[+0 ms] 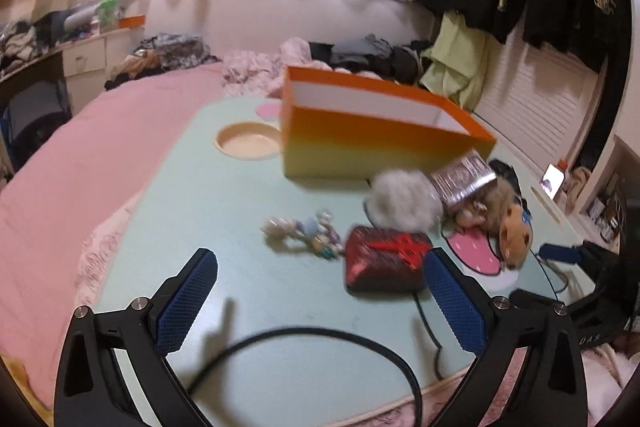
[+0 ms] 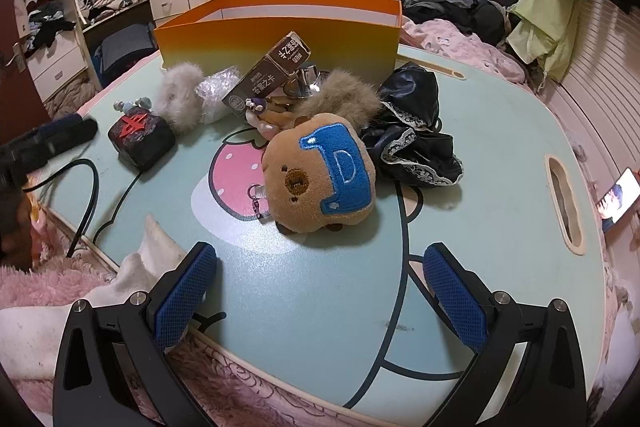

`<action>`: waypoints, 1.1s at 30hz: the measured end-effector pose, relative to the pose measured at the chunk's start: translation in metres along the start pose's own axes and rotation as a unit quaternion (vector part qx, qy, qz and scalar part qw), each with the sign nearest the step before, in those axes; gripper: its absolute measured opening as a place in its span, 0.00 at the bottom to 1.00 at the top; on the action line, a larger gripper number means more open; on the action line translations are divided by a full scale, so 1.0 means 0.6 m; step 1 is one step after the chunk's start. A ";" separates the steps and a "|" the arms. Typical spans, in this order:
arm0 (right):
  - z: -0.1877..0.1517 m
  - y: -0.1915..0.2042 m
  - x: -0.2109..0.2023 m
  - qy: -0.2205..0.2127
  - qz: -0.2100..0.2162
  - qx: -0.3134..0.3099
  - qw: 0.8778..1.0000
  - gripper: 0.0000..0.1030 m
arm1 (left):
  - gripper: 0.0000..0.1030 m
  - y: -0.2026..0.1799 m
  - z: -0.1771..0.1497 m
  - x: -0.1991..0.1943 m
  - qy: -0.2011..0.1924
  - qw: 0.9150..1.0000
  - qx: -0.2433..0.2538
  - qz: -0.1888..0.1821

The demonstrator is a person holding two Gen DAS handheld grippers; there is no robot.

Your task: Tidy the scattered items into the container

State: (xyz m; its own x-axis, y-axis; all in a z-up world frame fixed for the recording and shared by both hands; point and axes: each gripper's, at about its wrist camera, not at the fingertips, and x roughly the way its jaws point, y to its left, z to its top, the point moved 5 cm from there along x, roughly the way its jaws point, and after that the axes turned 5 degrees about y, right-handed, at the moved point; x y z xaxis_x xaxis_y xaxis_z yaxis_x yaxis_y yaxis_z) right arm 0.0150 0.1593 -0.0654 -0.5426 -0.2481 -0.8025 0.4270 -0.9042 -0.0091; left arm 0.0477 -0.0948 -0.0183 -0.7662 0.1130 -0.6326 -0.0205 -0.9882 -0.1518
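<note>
An orange box stands open at the far side of the pale green lap table. In front of it lie a grey fur ball, a bead charm, a dark cube with a red character, a brown carton, a brown plush bear with a blue cap and a black lace-trimmed cloth. My left gripper is open, just short of the cube. My right gripper is open below the bear.
A black cable loops over the table's near edge. The table rests on a pink bed with heaped clothes behind. A round cup recess and a slot handle cut the tabletop. A lit phone lies far right.
</note>
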 end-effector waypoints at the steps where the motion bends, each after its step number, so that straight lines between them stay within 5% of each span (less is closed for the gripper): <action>1: 0.000 0.000 0.000 0.000 0.000 0.000 1.000 1.00 | 0.93 0.005 0.004 0.001 0.000 1.000 0.004 0.006; 3: -0.001 0.000 0.000 0.000 0.000 0.000 1.000 1.00 | 0.70 0.016 0.013 0.008 0.007 1.000 0.002 0.010; 5: -0.001 0.001 0.000 0.000 0.000 0.000 1.000 1.00 | 0.62 0.029 0.019 0.016 0.012 1.000 -0.017 0.006; 9: 0.001 0.001 0.000 -0.001 0.000 0.000 1.000 1.00 | 0.59 0.034 0.026 0.037 0.020 0.999 -0.038 -0.019; 14: 0.001 0.001 0.000 -0.001 0.000 0.000 1.000 1.00 | 0.58 0.006 0.020 0.075 0.047 0.999 -0.002 0.012; 19: 0.002 0.004 -0.002 -0.002 0.000 0.000 1.000 1.00 | 0.24 -0.012 0.015 0.081 0.046 0.999 0.021 0.003; 26: 0.001 0.000 -0.005 -0.007 -0.005 0.013 1.000 1.00 | 0.20 -0.018 0.015 0.055 0.016 0.999 0.029 -0.019; 33: 0.015 -0.021 -0.051 -0.081 0.035 0.053 0.995 1.00 | 0.20 -0.001 0.030 -0.012 -0.028 0.999 0.031 -0.029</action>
State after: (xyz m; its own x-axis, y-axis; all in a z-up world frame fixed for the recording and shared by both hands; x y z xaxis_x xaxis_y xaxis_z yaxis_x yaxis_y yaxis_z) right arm 0.0198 0.1753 -0.0353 -0.6275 -0.3558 -0.6926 0.3938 -0.9124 0.1120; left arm 0.0414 -0.0967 0.0000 -0.7971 0.1662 -0.5805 -0.1045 -0.9848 -0.1384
